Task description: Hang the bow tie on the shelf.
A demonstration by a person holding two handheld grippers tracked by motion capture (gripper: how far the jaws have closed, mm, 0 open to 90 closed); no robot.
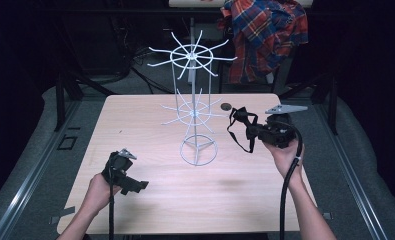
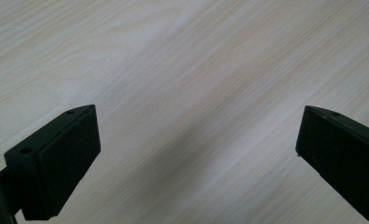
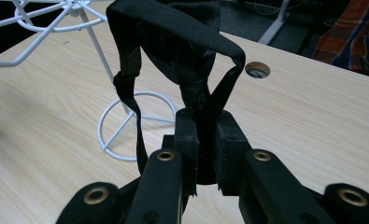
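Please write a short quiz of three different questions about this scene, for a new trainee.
1. True or false: the right tongs are shut on the black strap.
2. Which item stands at the table's centre? A) white wire rack B) a glass bottle C) a cardboard box
3. Complete: the left tongs are ____ above bare wood.

Key: 1 true; 2 A; 3 open

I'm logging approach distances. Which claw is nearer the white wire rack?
Right. The right claw, shut on a black strap, hangs just right of the white wire rack. The left claw, open, sits lower left, farther off.
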